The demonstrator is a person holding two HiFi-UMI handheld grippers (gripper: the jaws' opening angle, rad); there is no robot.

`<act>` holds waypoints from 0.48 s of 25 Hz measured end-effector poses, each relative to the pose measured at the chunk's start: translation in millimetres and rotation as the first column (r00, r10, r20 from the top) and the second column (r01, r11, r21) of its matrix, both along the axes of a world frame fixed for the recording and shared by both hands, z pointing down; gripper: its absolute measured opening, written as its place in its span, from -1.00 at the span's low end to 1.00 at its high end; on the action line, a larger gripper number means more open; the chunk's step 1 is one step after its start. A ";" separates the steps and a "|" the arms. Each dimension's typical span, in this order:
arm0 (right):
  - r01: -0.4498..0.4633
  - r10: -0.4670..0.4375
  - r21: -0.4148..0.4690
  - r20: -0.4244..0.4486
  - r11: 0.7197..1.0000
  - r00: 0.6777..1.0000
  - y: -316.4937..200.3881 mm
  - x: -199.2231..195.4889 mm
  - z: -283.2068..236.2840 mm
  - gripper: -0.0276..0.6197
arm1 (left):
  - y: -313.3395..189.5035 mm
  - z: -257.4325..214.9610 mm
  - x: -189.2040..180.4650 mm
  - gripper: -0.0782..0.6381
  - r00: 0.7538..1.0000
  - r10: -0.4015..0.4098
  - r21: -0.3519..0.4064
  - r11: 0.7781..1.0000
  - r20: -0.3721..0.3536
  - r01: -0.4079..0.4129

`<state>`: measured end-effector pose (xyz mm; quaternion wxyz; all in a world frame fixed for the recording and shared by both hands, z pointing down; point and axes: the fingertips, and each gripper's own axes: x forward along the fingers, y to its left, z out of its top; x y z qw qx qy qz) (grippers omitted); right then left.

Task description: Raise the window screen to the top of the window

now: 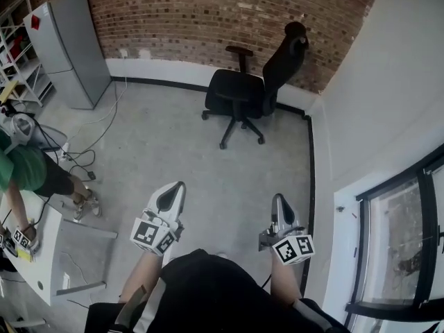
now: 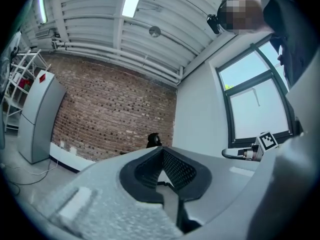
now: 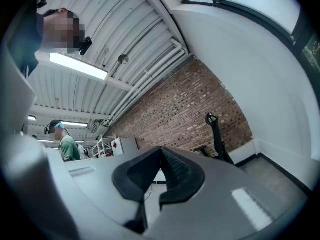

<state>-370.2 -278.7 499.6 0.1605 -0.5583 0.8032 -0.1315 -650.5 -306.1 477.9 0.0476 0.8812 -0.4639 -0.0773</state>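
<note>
dark sleeves are seen at the bottom of the head view, and from them the left hand-held gripper (image 1: 178, 186) and the right hand-held gripper (image 1: 277, 198) are held out side by side over the floor (image 1: 173, 144). both are pressed fully closed and nothing is carried between the jaws, as is confirmed in each gripper view. they are pointed toward the office chair (image 1: 250, 89) and the brick wall (image 1: 208, 12), not at the window (image 1: 424, 227), which is set in the white wall to the person's right and well apart from both tools.

the task is judged as not yet begun: nothing of the window is touched. in the left gripper view the window screen (image 2: 260, 119) is taken to be the pale, milky panel across the lower pane, with clear sky and green showing above it, so the whole lift appears to be left.
</note>
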 end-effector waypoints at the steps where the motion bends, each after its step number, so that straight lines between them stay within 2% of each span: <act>1: -0.010 0.010 -0.001 -0.006 1.000 1.000 2.0 9.8 0.3 -0.90 | -0.6 0.4 10.2 -0.77 1.000 0.011 -0.003 1.000 -0.001 -0.011; 5: -0.071 0.071 0.003 -0.028 0.997 0.997 15.1 55.1 -0.2 -0.90 | -5.3 4.0 51.5 -0.77 0.999 0.043 -0.027 0.999 -0.027 -0.044; 12: -0.188 0.188 -0.005 -0.035 0.982 0.982 42.2 128.2 0.5 -0.90 | -16.4 1.8 131.0 -0.77 0.989 0.146 0.003 0.989 -0.032 -0.146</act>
